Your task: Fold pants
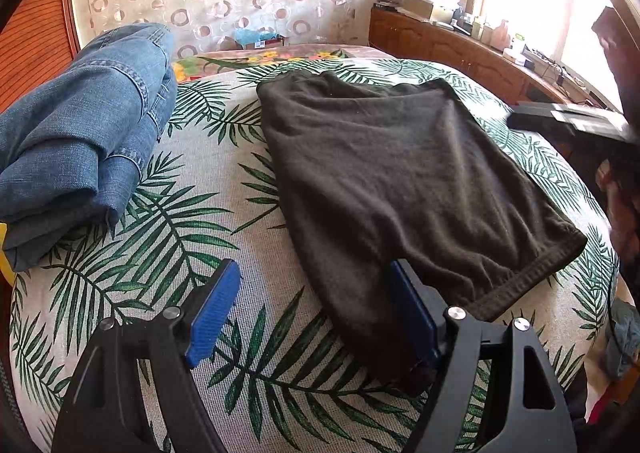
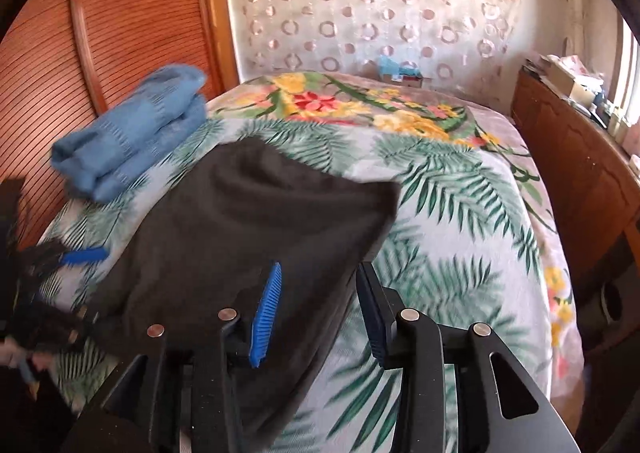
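Dark brown pants (image 1: 400,181) lie folded into a broad rectangle on the leaf-patterned bedspread (image 1: 180,221). My left gripper (image 1: 316,297) is open at their near corner; its right blue pad (image 1: 412,313) rests against the cloth's edge, the left pad over bare bedspread. In the right wrist view the pants (image 2: 248,237) look blurred. My right gripper (image 2: 320,309) stands open over their right edge, with cloth under the left pad (image 2: 266,317) and bedspread under the other. Neither pad presses on the fabric. A blue pad of the left gripper (image 2: 84,255) shows at the pants' far left side.
Folded blue jeans (image 1: 80,141) (image 2: 136,137) sit at the bed's left side, next to a slatted wooden door (image 2: 100,33). A cluttered wooden sideboard (image 1: 440,41) (image 2: 580,173) runs along the bed's right side under a bright window. A floral blanket (image 2: 360,101) covers the far end.
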Demonstrator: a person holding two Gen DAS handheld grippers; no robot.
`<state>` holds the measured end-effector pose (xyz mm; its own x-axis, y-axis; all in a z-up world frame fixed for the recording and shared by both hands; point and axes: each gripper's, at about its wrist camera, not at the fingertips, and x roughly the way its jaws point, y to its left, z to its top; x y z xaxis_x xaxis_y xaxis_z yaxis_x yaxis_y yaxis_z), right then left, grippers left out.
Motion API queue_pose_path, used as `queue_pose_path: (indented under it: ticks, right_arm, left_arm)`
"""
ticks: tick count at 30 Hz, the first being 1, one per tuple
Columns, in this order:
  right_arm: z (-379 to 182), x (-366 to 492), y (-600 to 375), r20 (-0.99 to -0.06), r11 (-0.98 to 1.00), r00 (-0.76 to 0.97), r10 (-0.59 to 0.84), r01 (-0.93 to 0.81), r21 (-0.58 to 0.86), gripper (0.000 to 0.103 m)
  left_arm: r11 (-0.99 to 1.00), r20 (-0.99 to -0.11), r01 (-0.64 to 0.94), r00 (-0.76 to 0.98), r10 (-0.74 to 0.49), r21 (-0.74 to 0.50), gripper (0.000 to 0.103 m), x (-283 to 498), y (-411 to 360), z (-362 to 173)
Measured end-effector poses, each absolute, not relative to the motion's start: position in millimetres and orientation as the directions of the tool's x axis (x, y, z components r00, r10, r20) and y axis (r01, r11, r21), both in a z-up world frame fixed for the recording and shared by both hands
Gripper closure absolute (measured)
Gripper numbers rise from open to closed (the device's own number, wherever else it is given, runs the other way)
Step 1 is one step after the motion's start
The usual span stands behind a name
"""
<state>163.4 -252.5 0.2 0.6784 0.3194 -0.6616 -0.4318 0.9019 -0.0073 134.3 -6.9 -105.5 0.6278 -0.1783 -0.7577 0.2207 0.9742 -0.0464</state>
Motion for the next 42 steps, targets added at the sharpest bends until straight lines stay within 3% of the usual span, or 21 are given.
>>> queue_pose_path:
  ticks: [13,20,38,42]
  right_arm:
    - [-21.6,88.7,-271.8,-0.645,0.930,0.712,0.276,-0.368,-0.009,0.062]
    - [-27.5,80.8,-271.0,-0.661,0.929,0.681,0.313,-0.364,0.065,0.062]
    - [-33.2,71.9,-261.8,-0.684,0.930,0.662,0.307,-0.362,0.067,0.063]
    - [-32.4,67.5,-260.1,-0.683,0.922,0.654,0.326,-0.380,0.077,0.063]
  left_arm:
    - [0.974,-0.759,0.222,0.626,-0.177,-0.044,0.024,134.2,-7.5,-106.4]
    - [0.974,-0.759,0.221,0.626,-0.176,-0.043,0.024,134.3,-7.6,-106.4]
    - [0.967,-0.767,0.243,0.604,-0.217,-0.082,0.024,121.2,-1.4,-100.3]
    - [0.955,-0.762,0.262,0.588,-0.272,-0.138,0.042,106.7,2.7,-97.5]
